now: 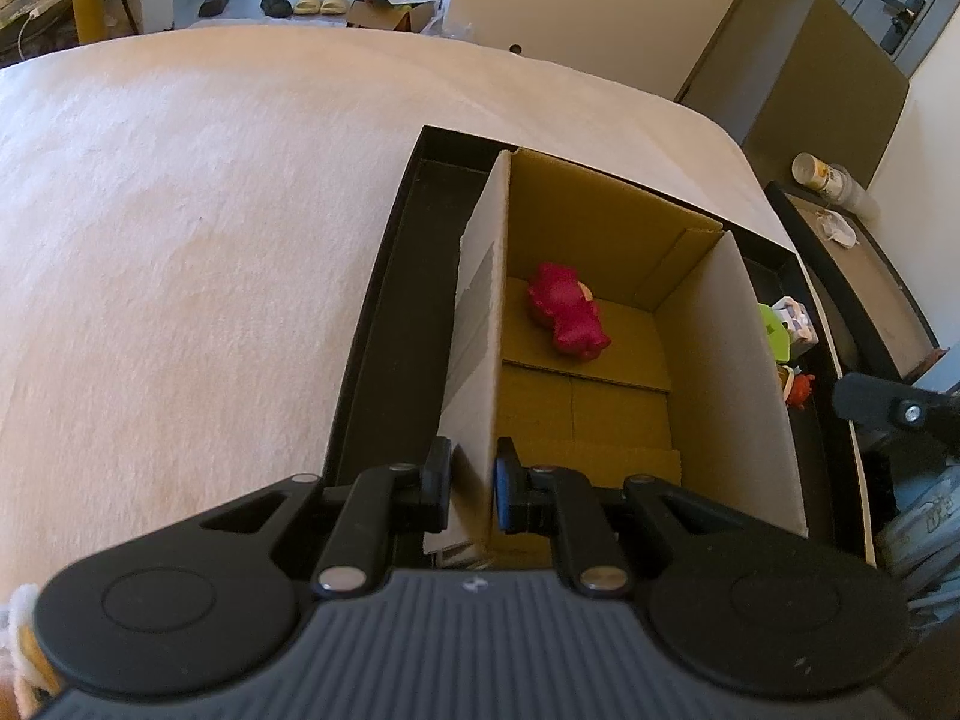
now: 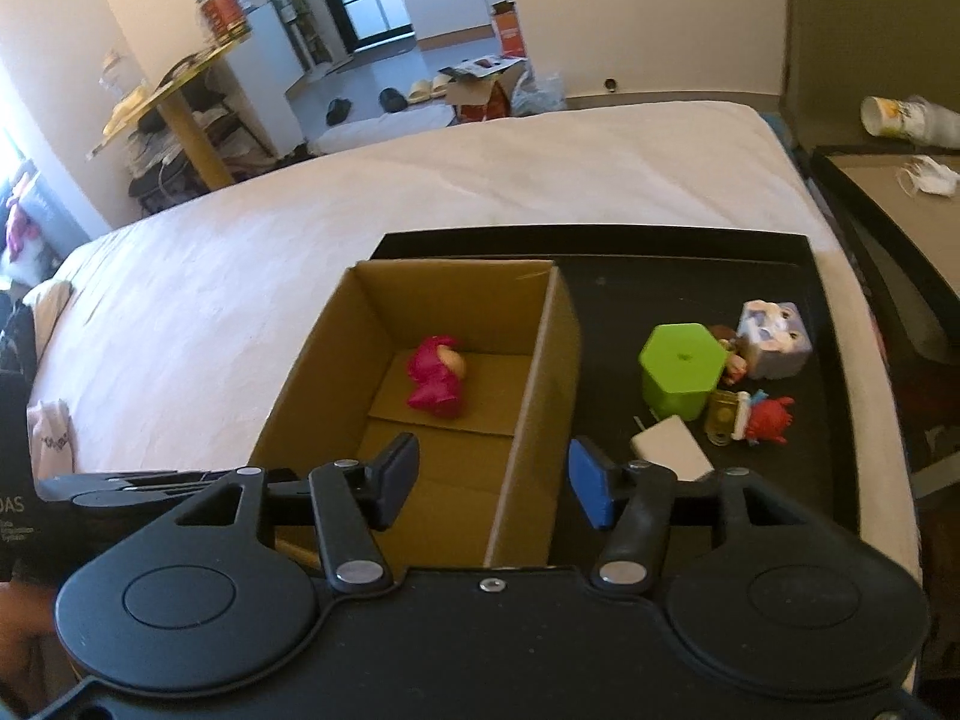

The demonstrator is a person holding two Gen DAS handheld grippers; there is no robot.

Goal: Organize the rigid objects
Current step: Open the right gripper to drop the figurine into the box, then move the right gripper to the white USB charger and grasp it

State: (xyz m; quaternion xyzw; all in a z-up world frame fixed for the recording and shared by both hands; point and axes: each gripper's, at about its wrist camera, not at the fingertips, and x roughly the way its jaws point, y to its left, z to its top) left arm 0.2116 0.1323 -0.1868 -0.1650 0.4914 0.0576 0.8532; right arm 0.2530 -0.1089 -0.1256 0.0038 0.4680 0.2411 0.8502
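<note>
White bedding covers a big bed [image 2: 252, 276], and a flat black tray [image 2: 600, 240] sits on it near one edge. An open brown cardboard box [image 2: 540, 360] stands inside the tray. One pink toy figure [image 2: 435, 381] lies on its side at the bottom of the box, near the far end, so it looks already sorted.

The left gripper [image 1: 474, 480] is nearly closed and pinches the left wall of the box between its pads. It probably holds the box so it will not slide while toys go in.

The right gripper [image 2: 492, 477] is wide open and holds nothing. Its two fingers sit on either side of the right wall of the box, close above the near end.

More toys wait on the tray, beside the box on its right. A green six-sided plastic block [image 2: 681, 369] stands nearest the box. Behind it is a pale purple cube with a face on it [image 2: 774, 339]. A small red crab toy [image 2: 771, 417] and a flat white block [image 2: 672, 447] lie close by. The white block is just ahead of the right gripper's blue pad, so it seems the easiest to pick next.
</note>
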